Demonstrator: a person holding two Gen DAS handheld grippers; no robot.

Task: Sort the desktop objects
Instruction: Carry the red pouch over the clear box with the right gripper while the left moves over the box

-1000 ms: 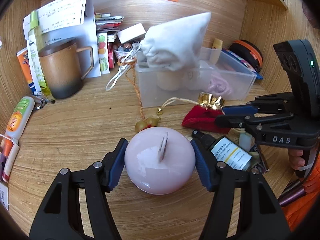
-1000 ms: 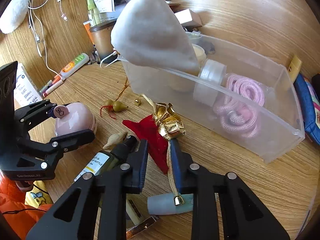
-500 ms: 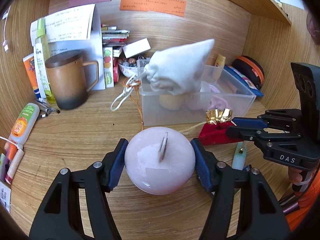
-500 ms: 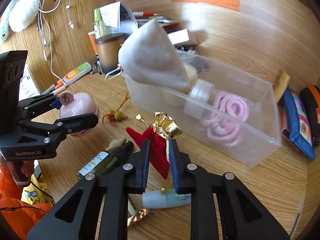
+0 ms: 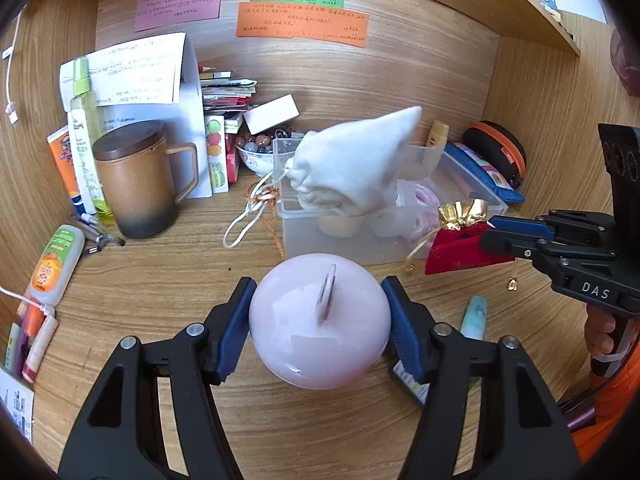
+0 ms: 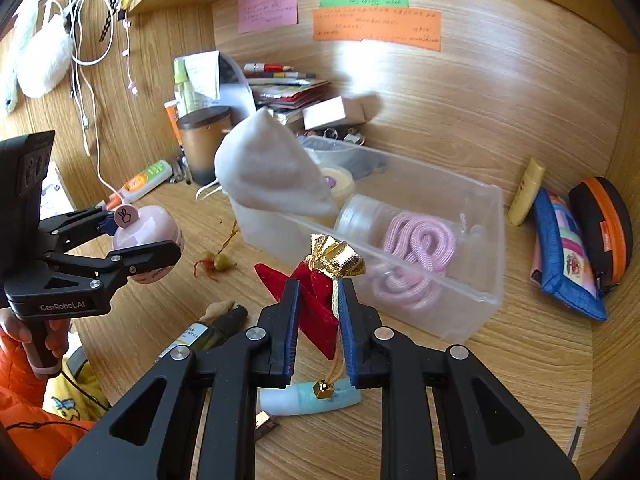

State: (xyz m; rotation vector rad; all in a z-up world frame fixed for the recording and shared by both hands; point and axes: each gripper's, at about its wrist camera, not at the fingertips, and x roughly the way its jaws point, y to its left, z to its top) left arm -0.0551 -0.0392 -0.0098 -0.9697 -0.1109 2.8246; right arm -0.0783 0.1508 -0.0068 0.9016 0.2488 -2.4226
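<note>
My left gripper [image 5: 320,304] is shut on a round pink jar [image 5: 320,320], its blue pads pressing both sides, and holds it above the desk; the jar [image 6: 148,240] also shows in the right wrist view. My right gripper [image 6: 318,292] is shut on a red pouch with a gold top [image 6: 316,300], lifted off the wood; the pouch [image 5: 460,244] hangs at the right in the left wrist view. A clear plastic bin [image 6: 460,296] holds a pink coiled cord [image 6: 416,248], small jars and a white cloth bag [image 6: 268,172] leaning on its rim.
A brown mug [image 5: 136,184], tubes and papers stand at the back left. A pale blue tube [image 6: 308,398], a dark dropper bottle [image 6: 204,332] and a gourd charm [image 6: 222,262] lie on the desk. A blue pouch [image 6: 564,256] and an orange-trimmed case [image 6: 604,224] lie at the right.
Both grippers have risen with their loads. The red pouch has come up off the desk and now hangs clear in front of the bin. The pink jar is higher too.
</note>
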